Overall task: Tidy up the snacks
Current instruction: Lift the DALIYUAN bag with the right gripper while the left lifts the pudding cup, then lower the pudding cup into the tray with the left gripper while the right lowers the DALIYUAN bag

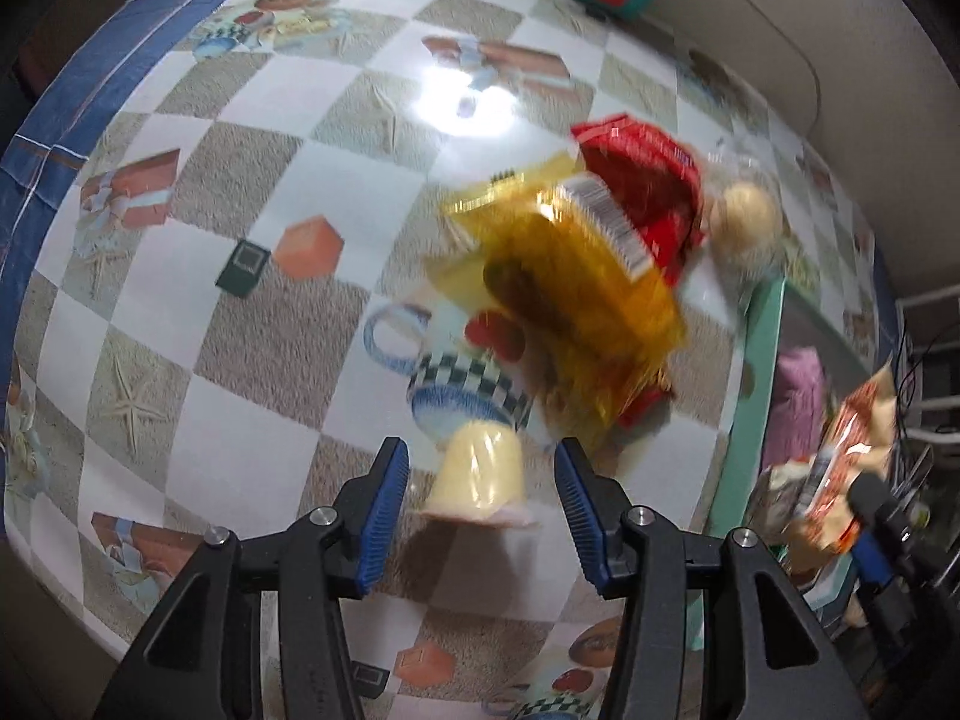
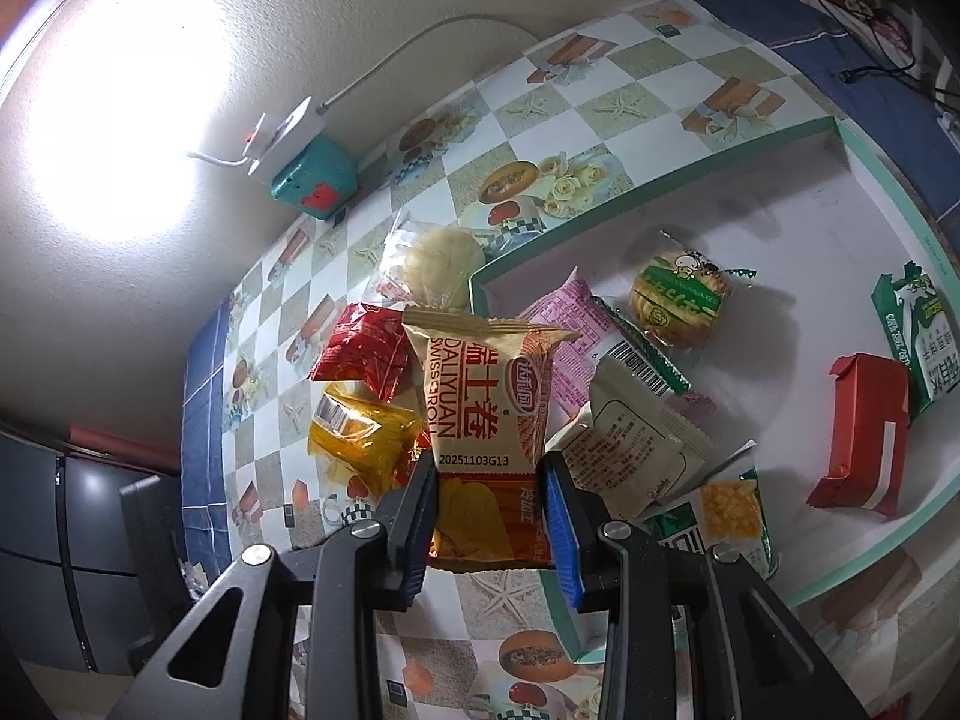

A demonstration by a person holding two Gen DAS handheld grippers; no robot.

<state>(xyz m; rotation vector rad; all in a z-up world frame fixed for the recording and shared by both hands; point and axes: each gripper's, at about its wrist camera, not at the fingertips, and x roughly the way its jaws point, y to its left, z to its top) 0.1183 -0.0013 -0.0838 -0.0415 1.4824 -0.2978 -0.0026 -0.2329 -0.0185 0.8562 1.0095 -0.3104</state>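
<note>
A pale yellow pudding cup stands upside down on the checked tablecloth between the blue pads of my left gripper. The pads stand a little off its sides, so that gripper is open. Beyond it lie a yellow packet, a red packet and a wrapped round bun. My right gripper is shut on an orange and cream Swiss roll packet, held upright above the near corner of the teal-rimmed white tray. The same packet shows at the right edge of the left wrist view.
The tray holds several snacks, among them a green-wrapped round biscuit, a pink packet, a cream packet and a red box. A teal box with a cable stands against the wall. The table's blue border marks its edge.
</note>
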